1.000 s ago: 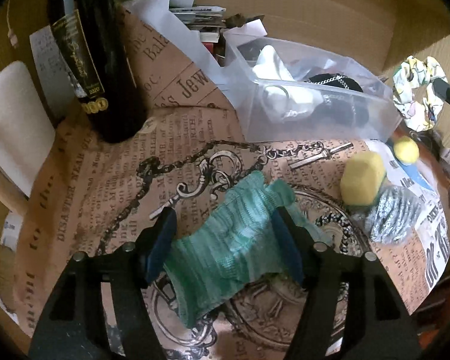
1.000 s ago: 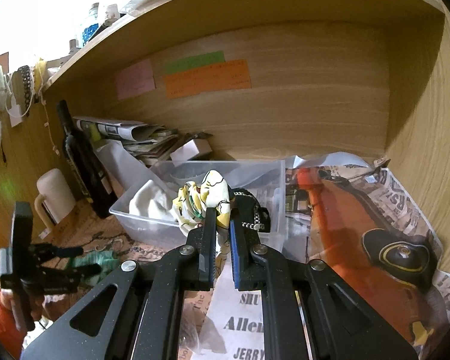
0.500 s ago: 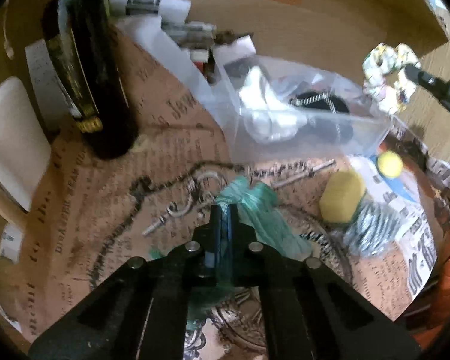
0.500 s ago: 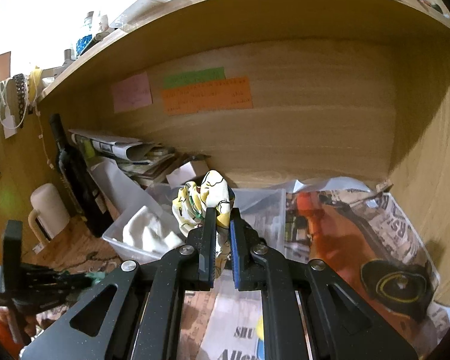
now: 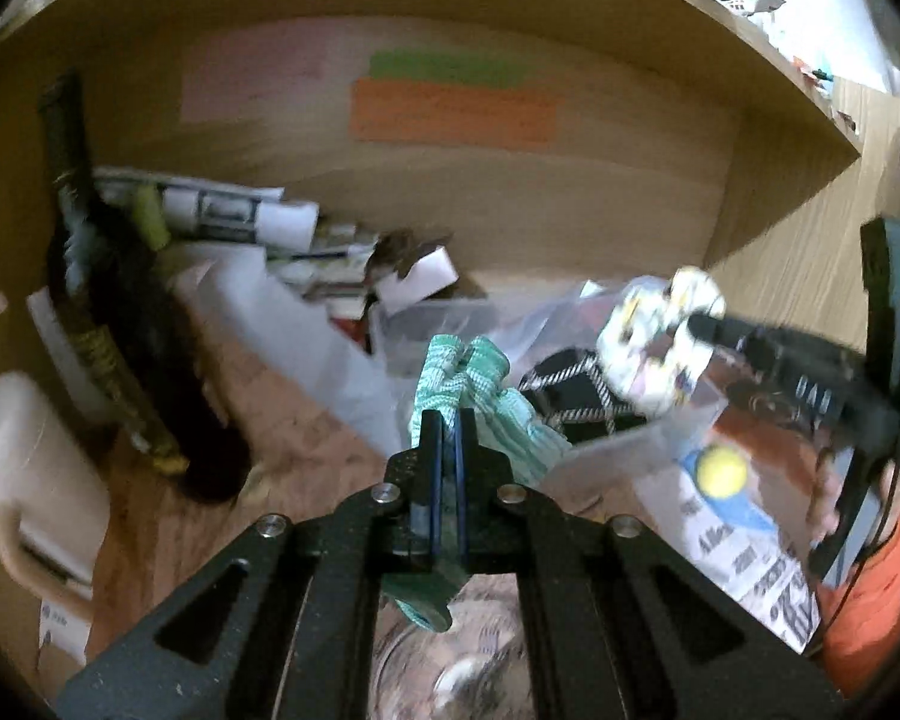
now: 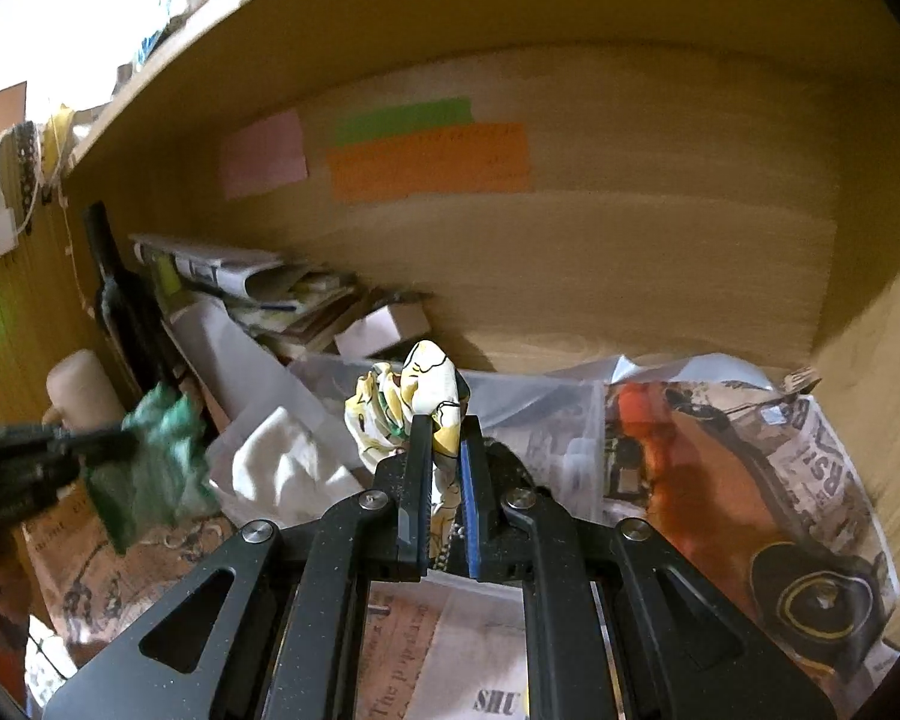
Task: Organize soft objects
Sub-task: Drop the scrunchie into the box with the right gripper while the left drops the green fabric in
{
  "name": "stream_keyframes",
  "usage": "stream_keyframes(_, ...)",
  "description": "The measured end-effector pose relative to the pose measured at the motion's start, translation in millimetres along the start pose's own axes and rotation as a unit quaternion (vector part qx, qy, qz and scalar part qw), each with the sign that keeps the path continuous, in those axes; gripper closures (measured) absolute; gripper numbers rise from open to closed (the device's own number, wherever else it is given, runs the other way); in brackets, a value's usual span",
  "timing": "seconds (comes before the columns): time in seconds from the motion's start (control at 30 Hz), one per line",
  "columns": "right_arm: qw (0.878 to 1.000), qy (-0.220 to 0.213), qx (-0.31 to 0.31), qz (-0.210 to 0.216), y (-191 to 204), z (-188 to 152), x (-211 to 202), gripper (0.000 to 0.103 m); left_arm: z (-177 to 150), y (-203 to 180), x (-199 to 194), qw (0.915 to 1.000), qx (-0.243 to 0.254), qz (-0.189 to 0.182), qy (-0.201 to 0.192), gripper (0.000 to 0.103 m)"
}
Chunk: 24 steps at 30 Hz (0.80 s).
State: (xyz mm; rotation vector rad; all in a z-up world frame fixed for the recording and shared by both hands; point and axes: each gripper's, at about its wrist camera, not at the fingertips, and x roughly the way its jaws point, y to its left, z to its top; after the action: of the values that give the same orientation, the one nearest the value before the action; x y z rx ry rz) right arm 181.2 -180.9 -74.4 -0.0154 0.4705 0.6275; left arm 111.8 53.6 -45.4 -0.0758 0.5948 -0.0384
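Observation:
My left gripper [image 5: 448,420] is shut on a green knitted cloth [image 5: 480,384] and holds it in the air before the clear plastic bin [image 5: 426,324]. The cloth also shows in the right wrist view [image 6: 156,450], blurred. My right gripper [image 6: 446,429] is shut on a yellow and white patterned scrunchie [image 6: 414,402] above the same bin [image 6: 528,408]; the scrunchie shows at the right of the left wrist view [image 5: 654,354]. The bin holds a white cloth [image 6: 282,468] and a black item with a chain pattern [image 5: 576,390].
A dark wine bottle [image 5: 120,324] and a cream mug [image 5: 24,468] stand at the left. Stacked papers [image 6: 258,282] lie at the shelf's back. A yellow ball [image 5: 720,471] lies on newspaper at the right. Wooden walls close in behind and to the right.
My left gripper closed on the green cloth and lifted it off the paper toward the bin. My right gripper with the scrunchie moved closer over the bin.

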Motion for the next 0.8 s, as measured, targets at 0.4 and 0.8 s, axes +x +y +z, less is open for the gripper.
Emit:
stream_keyframes(0.4, 0.997, 0.069, -0.023, 0.003, 2, -17, 37, 0.095, 22, -24, 78, 0.9990, 0.020, -0.015, 0.037, 0.101)
stream_keyframes(0.8, 0.993, 0.108, -0.031, -0.026, -2, -29, 50, 0.060, 16, -24, 87, 0.9971, 0.012, -0.028, 0.069, 0.061)
